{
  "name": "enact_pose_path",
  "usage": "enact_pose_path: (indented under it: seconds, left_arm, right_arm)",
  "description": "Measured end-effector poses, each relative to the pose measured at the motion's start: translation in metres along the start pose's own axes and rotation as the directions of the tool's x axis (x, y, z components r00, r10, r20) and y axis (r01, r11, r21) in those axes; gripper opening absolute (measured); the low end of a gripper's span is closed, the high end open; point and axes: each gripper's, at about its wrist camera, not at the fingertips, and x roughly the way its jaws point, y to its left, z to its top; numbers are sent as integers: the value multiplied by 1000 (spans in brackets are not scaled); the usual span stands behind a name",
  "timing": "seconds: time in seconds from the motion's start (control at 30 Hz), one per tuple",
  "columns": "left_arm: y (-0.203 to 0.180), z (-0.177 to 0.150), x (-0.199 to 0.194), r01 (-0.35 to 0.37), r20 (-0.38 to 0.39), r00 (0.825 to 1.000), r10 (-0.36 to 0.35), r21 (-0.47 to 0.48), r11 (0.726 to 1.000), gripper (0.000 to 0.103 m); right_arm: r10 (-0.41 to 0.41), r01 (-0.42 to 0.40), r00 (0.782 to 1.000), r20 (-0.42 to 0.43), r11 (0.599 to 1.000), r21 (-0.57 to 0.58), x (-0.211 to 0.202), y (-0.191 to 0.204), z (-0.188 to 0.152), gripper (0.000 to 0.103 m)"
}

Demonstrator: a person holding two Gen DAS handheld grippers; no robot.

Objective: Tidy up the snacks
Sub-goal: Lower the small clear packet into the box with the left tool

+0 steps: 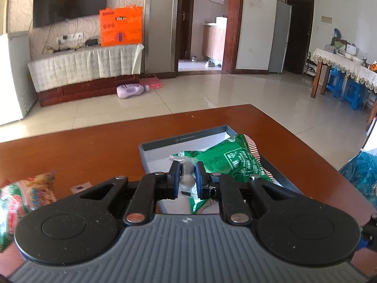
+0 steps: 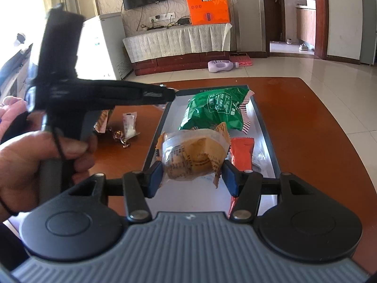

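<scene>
— What are you holding just now?

— My left gripper point(image 1: 186, 176) is pinching a small clear packet point(image 1: 186, 173), the jaws closed narrow on it, above the near end of the tray point(image 1: 183, 138). My right gripper point(image 2: 192, 176) is gripping a round pastry point(image 2: 192, 154) in a clear and yellow wrapper, jaws set wide against its sides, over the tray's near half.

— What is already in the tray?

— A green bag point(image 2: 215, 110) is lying at the far end and a red sachet point(image 2: 241, 154) along the right wall, just beside the pastry. Outside, on the table point(image 2: 306, 122), a white packet point(image 2: 130, 123), a foil candy point(image 2: 120, 135) and a striped wrapper point(image 2: 102, 122) are waiting; the left view also shows a colourful bag point(image 1: 26, 198) near the table's left edge.

— How would you place these well?

— I am judging it best to lower the pastry into the bare strip before the green bag, level, without crushing it, and open only once it is resting. The clear packet is thin and slippery-looking, so I would set it flat in the free left part, away from the green bag's edge.

— And the room?

— The table is glossy reddish wood. Beyond it are pale floor tiles, a purple bottle point(image 1: 132, 90) lying by a covered TV cabinet point(image 1: 84, 66), and an orange box point(image 1: 121, 26).
</scene>
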Motion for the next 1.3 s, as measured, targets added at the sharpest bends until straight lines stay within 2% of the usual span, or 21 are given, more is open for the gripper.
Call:
enact_pose_path:
  seconds: [0.17, 0.47, 0.67, 1.3]
  left_arm:
    - [-15, -4, 20, 40, -31, 999, -40, -12, 999, 16]
    - [-27, -6, 41, 56, -38, 998, -56, 5, 998, 16]
    - [-28, -8, 48, 51, -39, 998, -50, 11, 999, 16]
    - [-13, 12, 80, 30, -40, 999, -30, 2, 1000, 16]
  right_arm:
    - [-15, 15, 1000, -9, 1000, 14, 3, -11, -2, 57]
    - [-12, 12, 1000, 15, 1000, 20, -5, -17, -2, 57]
    - [-29, 27, 999, 43, 998, 60, -14, -26, -3, 57]
    - [-22, 21, 999, 26, 999, 36, -10, -23, -6, 57]
